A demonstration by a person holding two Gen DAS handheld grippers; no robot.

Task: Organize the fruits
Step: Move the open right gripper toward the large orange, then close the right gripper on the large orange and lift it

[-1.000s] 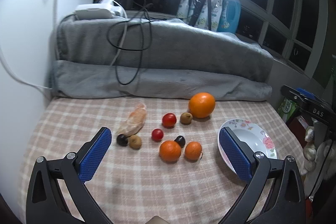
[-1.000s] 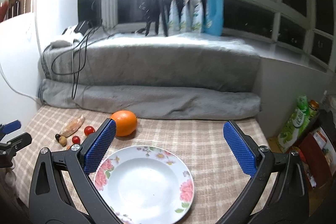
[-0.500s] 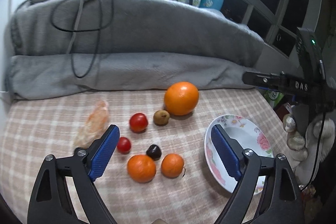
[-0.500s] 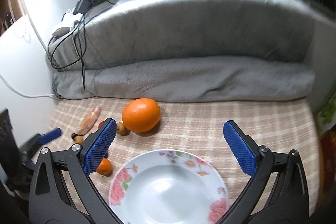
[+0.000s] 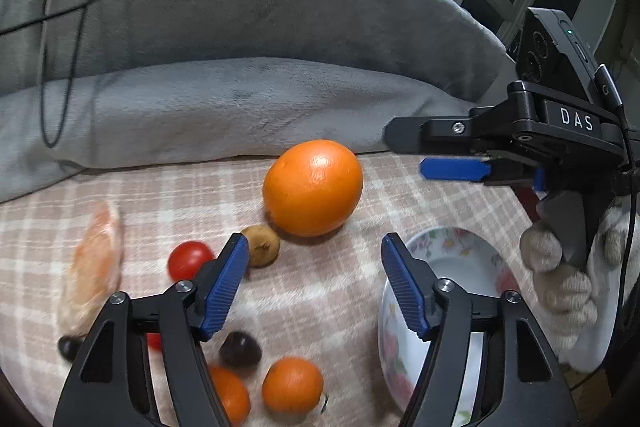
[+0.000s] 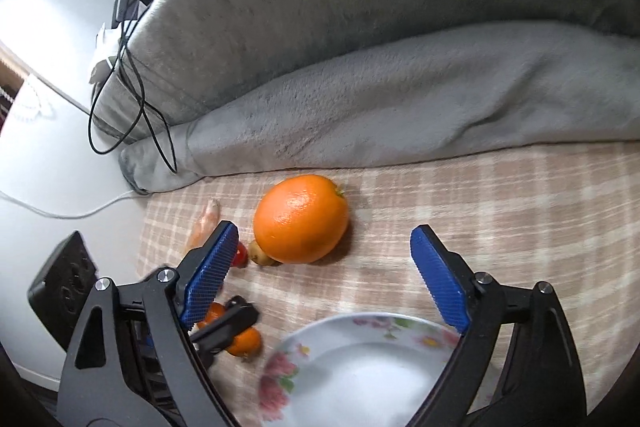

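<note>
Both tongs mid-closing, empty; gloved hand [image 5: 568, 267] + dark fruit [image 5: 240, 349] in left view only (right: wall cable [image 6: 60, 213]).

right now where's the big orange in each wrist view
Left wrist view: the big orange sits just above centre, on the checked cloth, past the gap between the jaws.
Right wrist view: the big orange lies left of centre, nearer the left jaw.
Shared landmark: the flowered plate, low right in the left view, bottom centre in the right view.
</note>
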